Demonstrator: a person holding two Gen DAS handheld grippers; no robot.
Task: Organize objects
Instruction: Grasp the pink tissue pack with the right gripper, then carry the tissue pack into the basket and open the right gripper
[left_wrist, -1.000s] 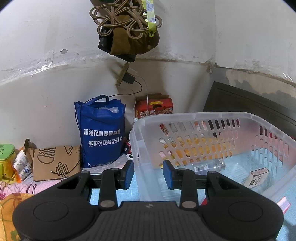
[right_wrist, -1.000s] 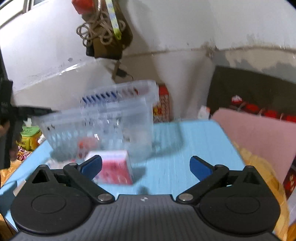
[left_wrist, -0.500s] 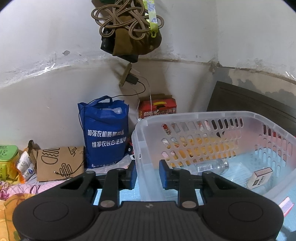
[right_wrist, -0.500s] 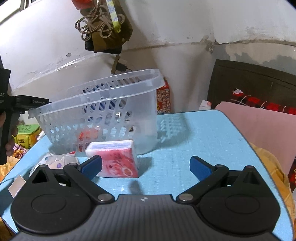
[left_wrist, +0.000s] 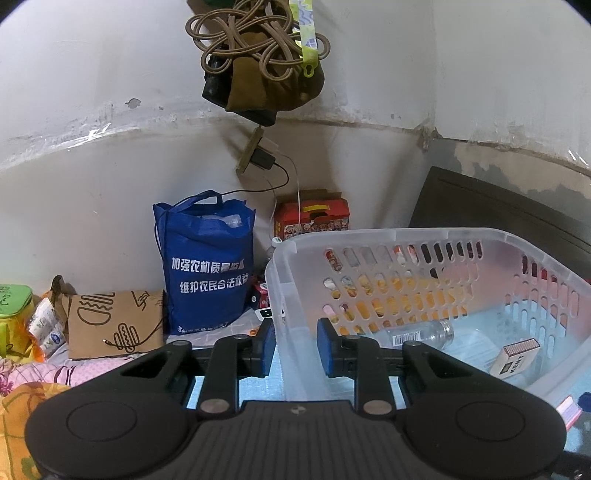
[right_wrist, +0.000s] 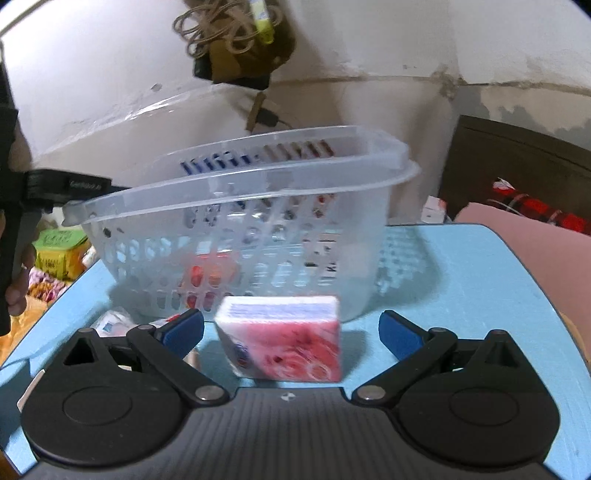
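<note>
A clear perforated plastic basket (left_wrist: 424, 236) (right_wrist: 236, 192) stands on the blue table. My left gripper (left_wrist: 293, 349) is shut on the basket's near wall, one finger inside and one outside. Inside lie a clear bottle (left_wrist: 421, 334) and a matchbox-like carton (left_wrist: 519, 356). My right gripper (right_wrist: 291, 330) is open, its fingers either side of a pink-and-white tissue pack (right_wrist: 282, 338) that lies on the table in front of the basket. The left gripper's handle (right_wrist: 59, 184) shows at the basket's left rim in the right wrist view.
A blue tote bag (left_wrist: 207, 262), a brown paper bag (left_wrist: 114, 323) and a red box (left_wrist: 312, 219) stand by the wall. Small packets (right_wrist: 110, 321) lie left of the tissue pack. A pink cushion (right_wrist: 535, 236) and dark headboard (right_wrist: 517, 162) are at right.
My right gripper has moved forward and left, so the tissue pack now sits between its open fingers. My left gripper has closed in on the basket wall and stays there.
</note>
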